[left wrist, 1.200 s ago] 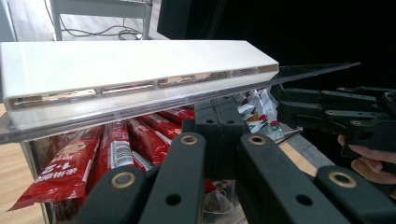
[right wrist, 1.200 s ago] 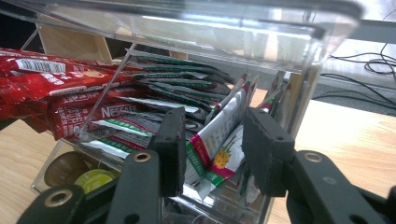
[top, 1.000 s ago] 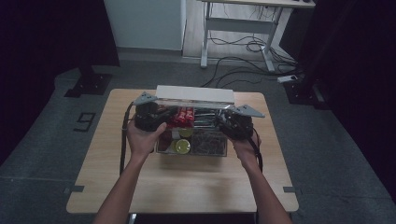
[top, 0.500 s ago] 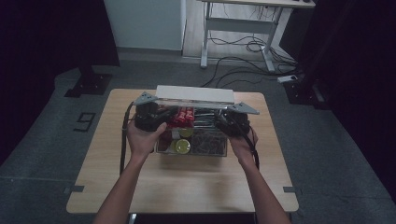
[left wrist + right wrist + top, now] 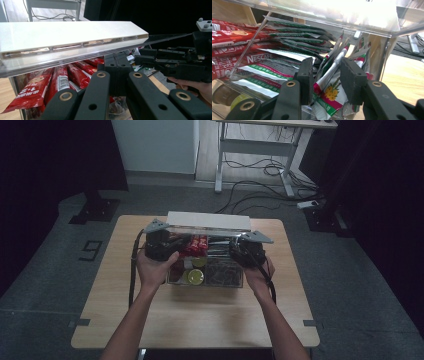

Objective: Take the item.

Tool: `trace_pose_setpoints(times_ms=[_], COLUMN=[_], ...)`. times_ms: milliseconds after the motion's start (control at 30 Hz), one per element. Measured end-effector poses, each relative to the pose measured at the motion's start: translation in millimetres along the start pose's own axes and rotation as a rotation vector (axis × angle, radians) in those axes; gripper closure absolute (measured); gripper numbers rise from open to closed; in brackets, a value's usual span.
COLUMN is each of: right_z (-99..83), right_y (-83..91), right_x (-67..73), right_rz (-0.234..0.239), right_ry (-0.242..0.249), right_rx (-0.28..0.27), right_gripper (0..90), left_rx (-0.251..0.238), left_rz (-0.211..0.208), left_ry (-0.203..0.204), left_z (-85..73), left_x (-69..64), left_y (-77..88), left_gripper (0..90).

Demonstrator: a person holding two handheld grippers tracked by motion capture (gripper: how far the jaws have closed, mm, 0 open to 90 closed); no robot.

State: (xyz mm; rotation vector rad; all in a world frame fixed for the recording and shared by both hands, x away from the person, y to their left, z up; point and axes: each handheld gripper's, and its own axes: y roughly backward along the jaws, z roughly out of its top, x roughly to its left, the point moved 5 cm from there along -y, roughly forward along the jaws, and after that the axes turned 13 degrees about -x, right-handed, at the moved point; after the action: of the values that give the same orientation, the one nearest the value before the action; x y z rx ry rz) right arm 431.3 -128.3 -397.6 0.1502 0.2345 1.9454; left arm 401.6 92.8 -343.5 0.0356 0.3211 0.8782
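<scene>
A clear box (image 5: 207, 283) of drink sachets stands mid-table, its white-edged lid (image 5: 209, 221) raised. My left gripper (image 5: 181, 244) is at the box's left end. In the left gripper view its jaws (image 5: 116, 67) are shut, tips just under the lid's clear edge (image 5: 75, 58), above red sachets (image 5: 60, 80). I cannot tell whether they pinch the lid. My right gripper (image 5: 228, 252) reaches into the right compartment. Its jaws (image 5: 328, 77) stand open around a white sachet with a yellow flower (image 5: 329, 93). The left pad (image 5: 308, 80) touches the sachets.
Green-striped sachets (image 5: 294, 37) and red Nescafe sticks (image 5: 232, 35) fill the box behind a clear divider. Round yellow-green capsules (image 5: 195, 276) lie in the front left cell. Bare wooden tabletop (image 5: 200, 320) surrounds the box. A desk frame and cables (image 5: 260, 170) stand on the floor beyond.
The right gripper has edged slightly left, further into the box. The left hand and the raised lid have stayed put.
</scene>
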Motion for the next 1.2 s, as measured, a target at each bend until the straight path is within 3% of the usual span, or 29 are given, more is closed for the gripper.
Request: trace_pose_setpoints(times_ms=[333, 433, 600, 1200], right_z=[-5.3, -6.5, -9.4, 1.0], right_y=[-0.2, -0.7, -1.1, 26.0], right_x=[1.8, 1.9, 0.9, -2.8], right_rz=[0.004, -0.007, 0.019, 0.067], right_ry=[-0.003, -0.001, -0.018, -0.074], right_rx=[0.013, 0.009, 0.028, -0.080], right_gripper=[68.4, 74.6, 86.4, 88.5], left_rx=[-0.002, -0.002, -0.002, -0.009], left_rz=[-0.004, -0.005, -0.004, -0.002], left_ry=[0.008, 0.008, 0.010, 0.018], left_z=[1.0, 1.0, 0.6, -0.1], left_x=[0.4, 0.6, 0.7, 2.2], left_y=[0.2, 0.2, -0.2, -1.3], left_gripper=[90.0, 90.0, 90.0, 90.0])
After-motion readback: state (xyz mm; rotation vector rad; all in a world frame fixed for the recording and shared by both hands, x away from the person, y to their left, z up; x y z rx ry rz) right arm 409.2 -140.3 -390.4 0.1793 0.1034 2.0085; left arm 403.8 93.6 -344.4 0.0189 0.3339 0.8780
